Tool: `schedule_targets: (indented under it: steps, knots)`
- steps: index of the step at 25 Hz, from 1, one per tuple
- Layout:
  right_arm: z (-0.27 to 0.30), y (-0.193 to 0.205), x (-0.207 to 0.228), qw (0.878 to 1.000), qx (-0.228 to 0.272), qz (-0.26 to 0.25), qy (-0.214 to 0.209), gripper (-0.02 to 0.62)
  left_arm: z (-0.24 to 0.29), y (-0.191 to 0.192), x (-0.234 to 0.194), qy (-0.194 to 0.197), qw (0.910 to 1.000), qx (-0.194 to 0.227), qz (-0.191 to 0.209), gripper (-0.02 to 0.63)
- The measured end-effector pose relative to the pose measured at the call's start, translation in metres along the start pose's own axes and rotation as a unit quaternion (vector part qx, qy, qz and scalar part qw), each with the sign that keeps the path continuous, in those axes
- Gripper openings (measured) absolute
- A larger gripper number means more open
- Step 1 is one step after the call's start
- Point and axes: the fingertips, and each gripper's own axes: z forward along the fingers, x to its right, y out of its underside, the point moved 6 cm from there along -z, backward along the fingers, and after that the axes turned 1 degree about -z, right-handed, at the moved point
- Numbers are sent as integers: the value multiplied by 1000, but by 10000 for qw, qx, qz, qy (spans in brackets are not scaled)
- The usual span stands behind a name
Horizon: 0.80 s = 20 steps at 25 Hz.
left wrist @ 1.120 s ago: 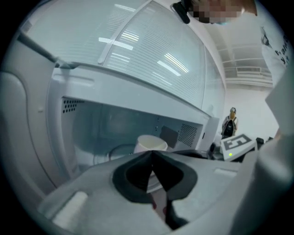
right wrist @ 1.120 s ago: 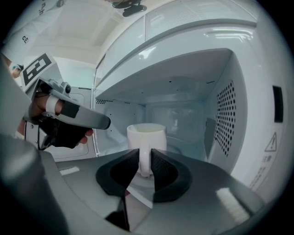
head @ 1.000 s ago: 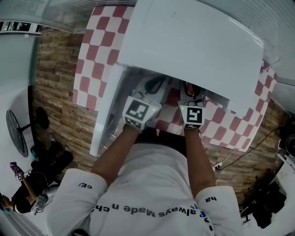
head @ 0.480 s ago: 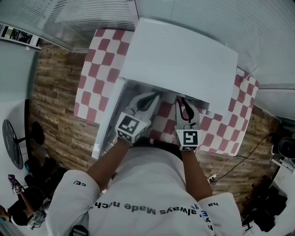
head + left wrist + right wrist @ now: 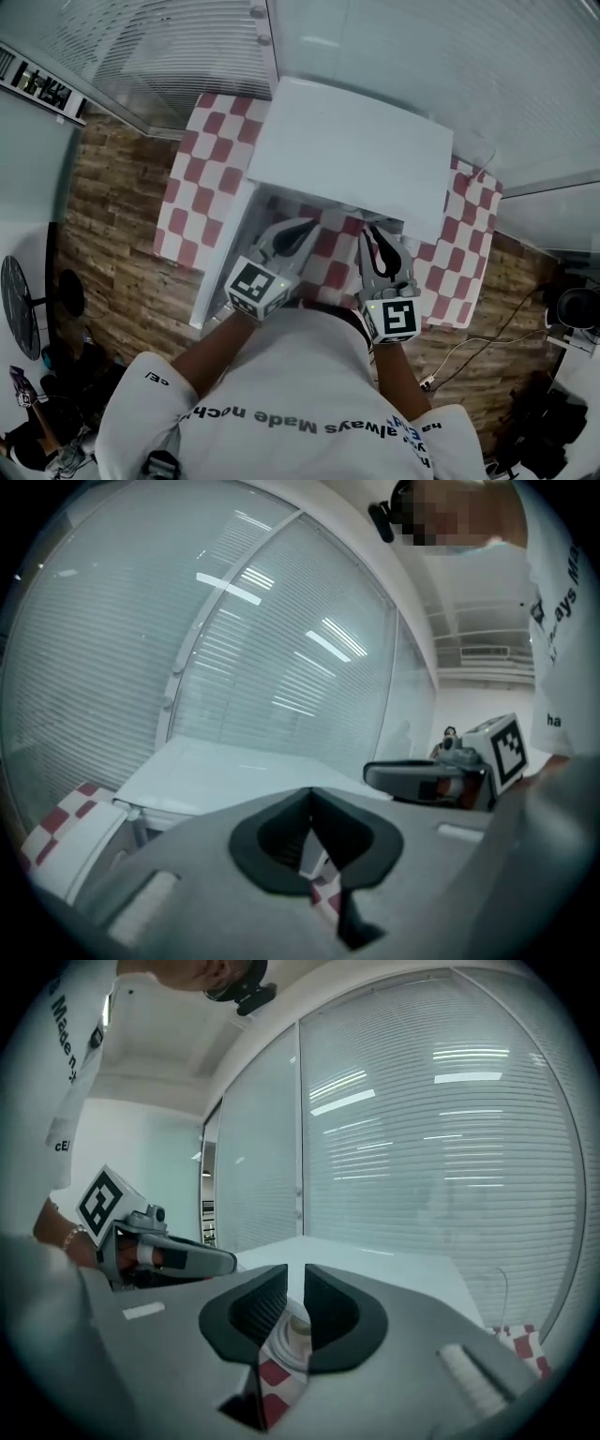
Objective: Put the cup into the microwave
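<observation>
A white microwave [image 5: 352,155] sits on a red-and-white checked tablecloth [image 5: 192,187] (its door [image 5: 220,258] stands open at the left). The left gripper [image 5: 302,232] and right gripper [image 5: 375,236] both point toward its opening.

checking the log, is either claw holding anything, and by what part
Nothing is held: left claw shut and empty, right claw barely apart, gripping nothing.

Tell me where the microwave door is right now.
In the head view the microwave door stands swung open at the left side of the microwave, between the checkered cloth and the left tongs.
</observation>
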Motion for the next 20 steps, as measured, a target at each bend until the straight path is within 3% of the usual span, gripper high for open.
schedule_targets:
  steps: [11,20]
  knots:
    - [-58,-76,-19,9989,314,38,-336,49,-28,-66,42,127,9988,384,288,0]
    - [-97,-104,-30,9981,528,-41,-323,48,-51,-92,79,266,9978,454,413,0]
